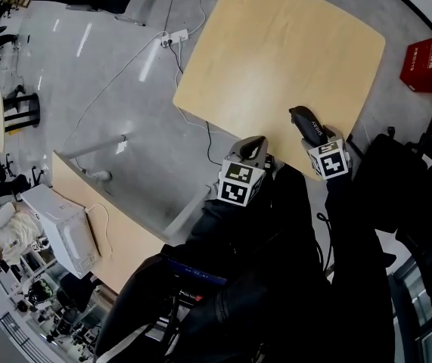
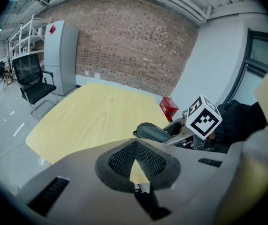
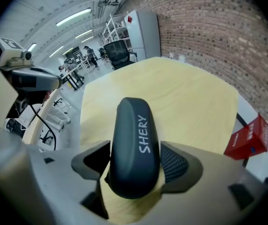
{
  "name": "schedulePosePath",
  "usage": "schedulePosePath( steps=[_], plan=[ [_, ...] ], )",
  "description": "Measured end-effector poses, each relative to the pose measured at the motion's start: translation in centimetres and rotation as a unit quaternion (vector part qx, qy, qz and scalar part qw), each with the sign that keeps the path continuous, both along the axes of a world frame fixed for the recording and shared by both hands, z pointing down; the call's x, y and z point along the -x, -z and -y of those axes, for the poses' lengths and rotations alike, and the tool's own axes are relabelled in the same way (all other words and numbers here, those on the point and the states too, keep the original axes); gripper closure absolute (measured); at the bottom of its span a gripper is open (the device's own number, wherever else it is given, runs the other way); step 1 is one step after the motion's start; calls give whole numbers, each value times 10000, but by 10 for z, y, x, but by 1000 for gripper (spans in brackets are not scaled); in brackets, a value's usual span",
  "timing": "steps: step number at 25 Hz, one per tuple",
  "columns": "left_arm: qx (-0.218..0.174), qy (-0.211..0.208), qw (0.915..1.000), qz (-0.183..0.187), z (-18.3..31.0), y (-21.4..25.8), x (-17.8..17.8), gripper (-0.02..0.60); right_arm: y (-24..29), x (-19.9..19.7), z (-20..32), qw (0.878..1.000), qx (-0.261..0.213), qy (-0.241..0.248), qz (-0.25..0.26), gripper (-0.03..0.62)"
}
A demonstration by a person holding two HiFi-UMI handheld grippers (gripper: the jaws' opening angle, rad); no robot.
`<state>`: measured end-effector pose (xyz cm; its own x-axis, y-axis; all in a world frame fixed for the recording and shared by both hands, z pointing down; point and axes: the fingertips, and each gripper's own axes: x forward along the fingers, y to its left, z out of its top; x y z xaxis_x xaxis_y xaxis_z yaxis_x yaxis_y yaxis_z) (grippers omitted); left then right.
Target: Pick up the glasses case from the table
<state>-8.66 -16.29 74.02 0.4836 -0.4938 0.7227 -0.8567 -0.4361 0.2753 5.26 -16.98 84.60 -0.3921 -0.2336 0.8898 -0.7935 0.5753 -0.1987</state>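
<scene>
Right gripper (image 3: 134,167): jaws stand apart, one on each side of the glasses case (image 3: 134,144). A dark gap shows between the left-hand pad and the case. On the other side the ribbed pad (image 3: 173,163) sits just beside it, with no squeeze visible. The case is dark, rounded and long, lettered "SHERY" in white. It points away along the jaws, with its far end sticking out past the tips.

Head view: right gripper (image 1: 315,136) and case (image 1: 306,121) are at the near edge of the table (image 1: 276,59), by the corner closest to the person. Cannot tell whether the case rests on the top.

Left gripper (image 2: 136,162): pads together, nothing between them; only a small wedge of table (image 2: 91,116) shows below the join. It hangs off the table's near edge (image 1: 247,153), left of the right gripper and apart from it, not touching the case (image 2: 153,131).

Table top: pale wood, otherwise bare. Red box (image 1: 430,64) on the floor beyond the far right corner. Brick wall (image 2: 134,46) behind; black office chair (image 2: 33,78) and grey cabinet (image 2: 61,55) to the left of the table.
</scene>
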Motion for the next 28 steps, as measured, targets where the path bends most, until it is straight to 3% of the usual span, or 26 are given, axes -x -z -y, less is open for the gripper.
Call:
schedulePosePath(
  steps=[19, 28],
  plan=[
    [24, 27, 10000, 74, -13, -6, 8, 581, -24, 8, -1, 9992, 281, 73, -278, 246],
    [-38, 34, 10000, 34, -16, 1, 10, 581, -21, 1, -11, 9992, 43, -79, -379, 246]
  ],
)
